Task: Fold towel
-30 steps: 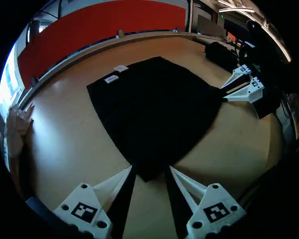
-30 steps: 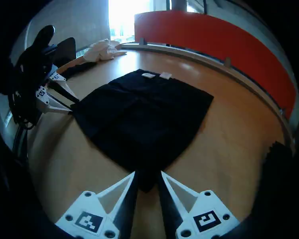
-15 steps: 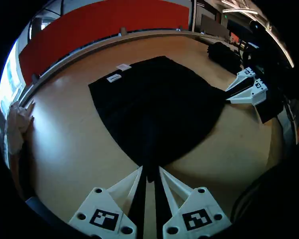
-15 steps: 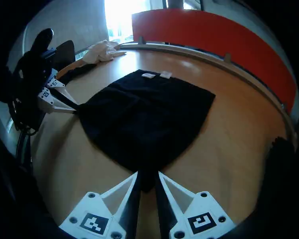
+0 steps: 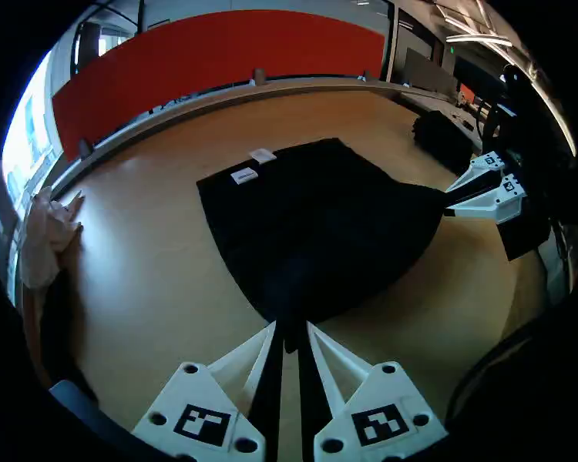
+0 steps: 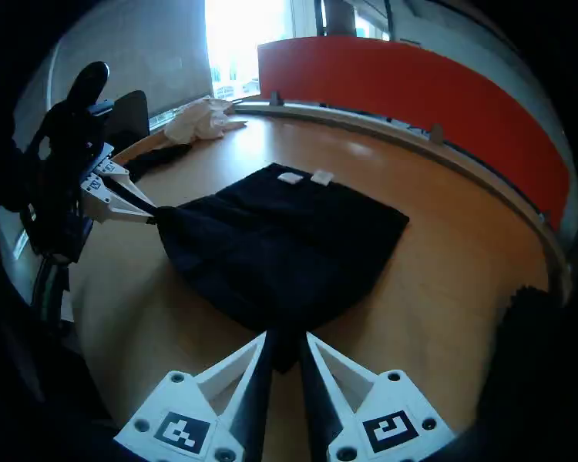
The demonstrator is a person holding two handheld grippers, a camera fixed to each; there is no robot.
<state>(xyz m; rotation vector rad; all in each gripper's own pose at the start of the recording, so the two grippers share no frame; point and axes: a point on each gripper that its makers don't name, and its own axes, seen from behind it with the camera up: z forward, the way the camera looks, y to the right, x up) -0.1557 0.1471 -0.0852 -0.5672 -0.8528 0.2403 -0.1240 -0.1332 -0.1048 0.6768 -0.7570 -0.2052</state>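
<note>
Black towel point(image 5: 320, 223) status? Left gripper point(image 5: 289, 345) is nearly closed, its fingers pinching the near corner right at the tips. Rest is spread ahead on the wooden table point(image 5: 135, 254). (eng1)

Right gripper point(image 6: 287, 348) likewise: narrow gap, clamped on its near corner. Held edge possibly raised, hard to tell. White labels point(image 6: 304, 178) at the far edge. (eng2)

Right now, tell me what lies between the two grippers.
The black towel runs from left gripper to right gripper, each pinching a corner; both views show it.
</note>
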